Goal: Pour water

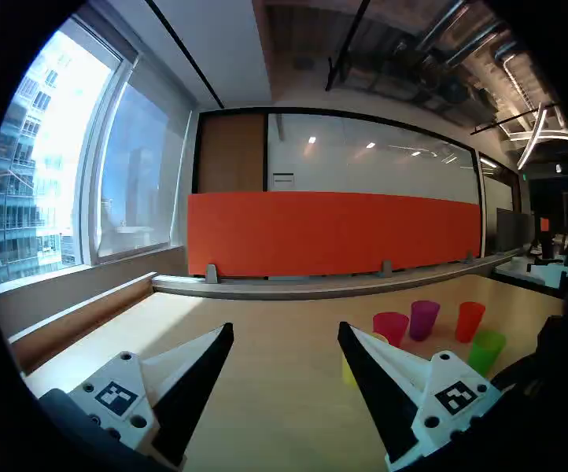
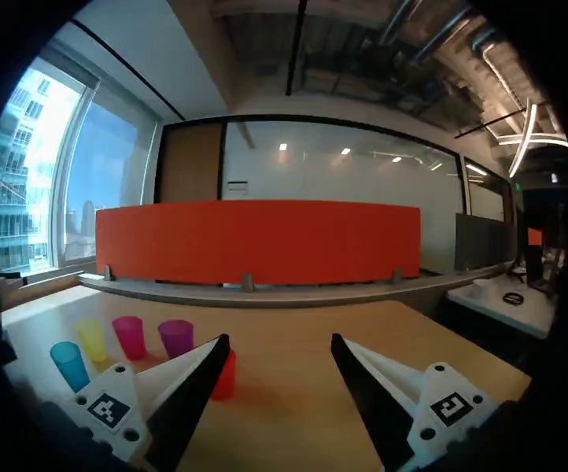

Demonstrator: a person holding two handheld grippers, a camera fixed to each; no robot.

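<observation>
Daylight from a tall window (image 1: 64, 173) falls on the pale wooden tabletop (image 1: 284, 409) in the left gripper view. The left gripper (image 1: 284, 326) hangs above the wood, its white-and-black fingers spread wide with nothing between them. Just behind its right-hand finger stands a translucent yellow plastic cup (image 1: 348, 368), partly hidden. Beyond it come a pink plastic cup (image 1: 390, 326), a purple plastic cup (image 1: 424, 318), an orange-red plastic cup (image 1: 470, 320) and, nearer the camera, a green plastic cup (image 1: 486, 351), all upright.

In the right gripper view a teal plastic cup (image 2: 70, 364) stands leftmost, then the yellow (image 2: 92, 338), pink (image 2: 130, 336) and purple (image 2: 176, 337) cups, with the orange-red cup (image 2: 225, 377) partly behind the left-hand finger. The right gripper (image 2: 280, 340) is likewise spread, grasping nothing.
</observation>
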